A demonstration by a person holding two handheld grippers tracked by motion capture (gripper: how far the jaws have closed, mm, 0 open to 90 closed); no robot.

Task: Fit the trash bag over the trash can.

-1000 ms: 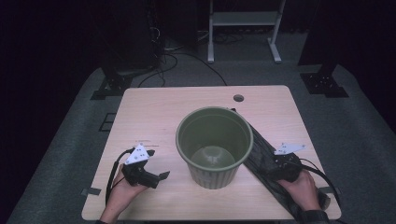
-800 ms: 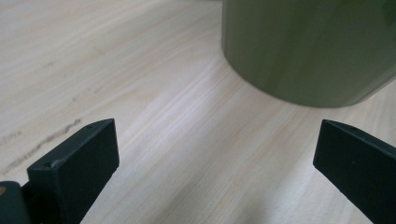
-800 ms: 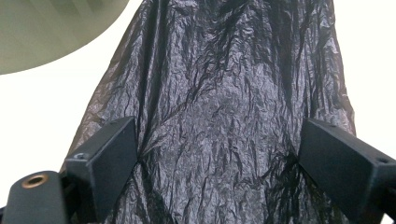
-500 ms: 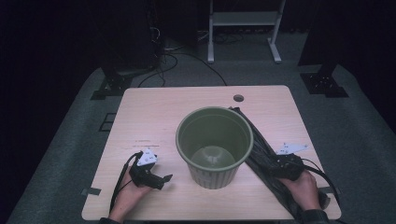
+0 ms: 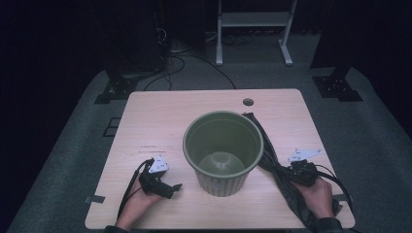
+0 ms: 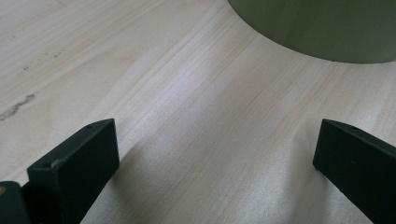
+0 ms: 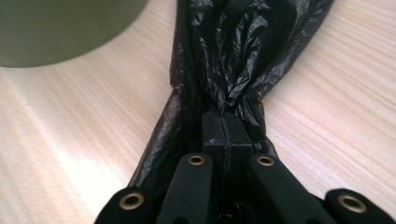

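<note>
Green bin [image 5: 223,150] stands empty; right tongs [image 7: 226,133] just clamped the black bag [image 7: 233,51], left tongs [image 6: 210,154] gape.

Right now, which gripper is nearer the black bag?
Right. The right gripper is shut on the black bag; the left gripper sits across the green bin, open over bare table.

Pale wooden table [image 5: 160,121] carries a green bin [image 5: 223,150] at centre, a crumpled black bag [image 5: 272,160] lying just beside it.
</note>
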